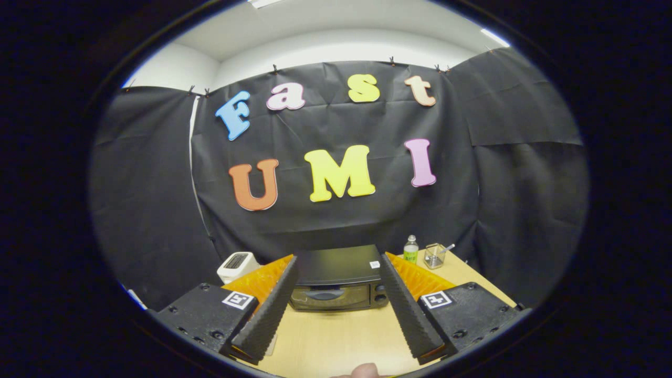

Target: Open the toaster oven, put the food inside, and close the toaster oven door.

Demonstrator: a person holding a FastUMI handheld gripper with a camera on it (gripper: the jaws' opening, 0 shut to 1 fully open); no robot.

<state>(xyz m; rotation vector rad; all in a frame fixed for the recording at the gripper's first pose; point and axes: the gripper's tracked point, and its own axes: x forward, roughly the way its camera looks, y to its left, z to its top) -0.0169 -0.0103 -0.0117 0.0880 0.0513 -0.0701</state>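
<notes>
A black toaster oven (336, 281) stands at the back of the wooden table (336, 336), against the booth wall. Its glass door with a curved handle (324, 295) is shut, and two knobs sit at its right. My gripper (338, 270) is held well back from the oven and above the table, open, with nothing between its fingers. The oven shows in the gap between the two fingers, beyond their tips. A small pale rounded thing (362, 370) peeks in below the fingers; I cannot tell what it is.
A white pop-up toaster (237, 265) stands left of the oven. To the oven's right are a small green-labelled bottle (411, 250) and a wire-mesh holder (435, 255) with a utensil in it. Bare tabletop lies between me and the oven.
</notes>
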